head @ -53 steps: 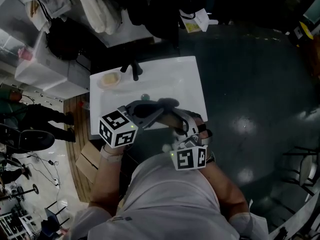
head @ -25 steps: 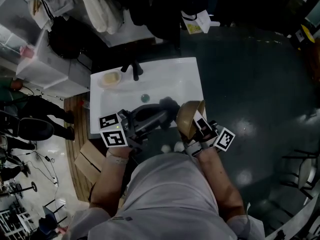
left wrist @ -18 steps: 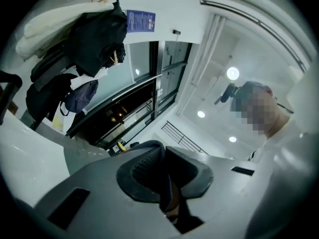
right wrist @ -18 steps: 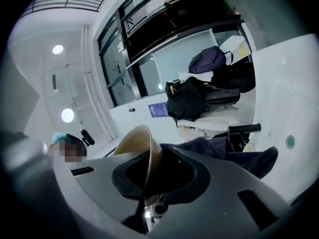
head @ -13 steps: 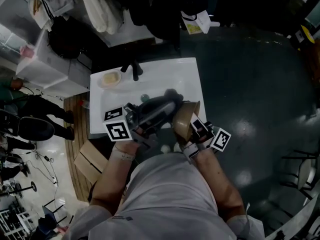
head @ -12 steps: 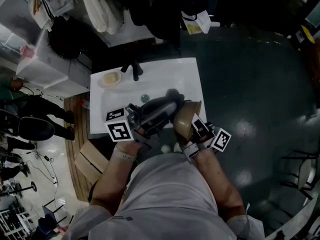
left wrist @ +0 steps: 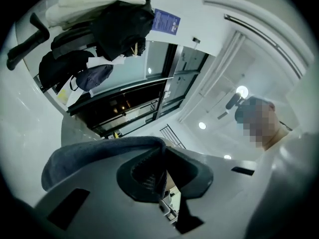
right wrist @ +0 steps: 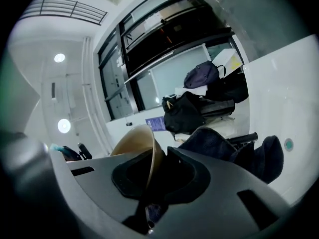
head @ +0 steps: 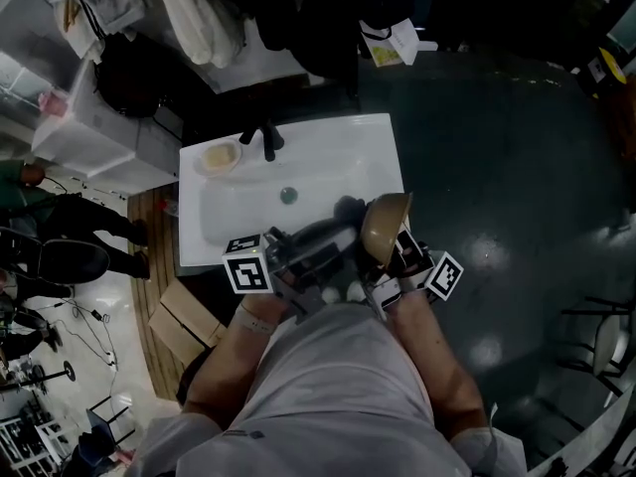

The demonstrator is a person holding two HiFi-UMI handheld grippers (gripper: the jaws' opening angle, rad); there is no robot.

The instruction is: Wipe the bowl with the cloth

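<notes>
Above one white sink [head: 328, 152], two grippers work: the left gripper [head: 326, 237] has its fingers pinched on the one dark cloth [left wrist: 94, 158], the right gripper [head: 396, 246] on the rim of the one tan bowl [head: 386, 222], just beside the cloth.

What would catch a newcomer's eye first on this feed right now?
First the tan bowl, tipped on edge at the near right corner of the white sink, with the right gripper clamped on its rim. Then, just left of it in the head view, the left gripper, shut on a bunched dark grey-blue cloth.
</notes>
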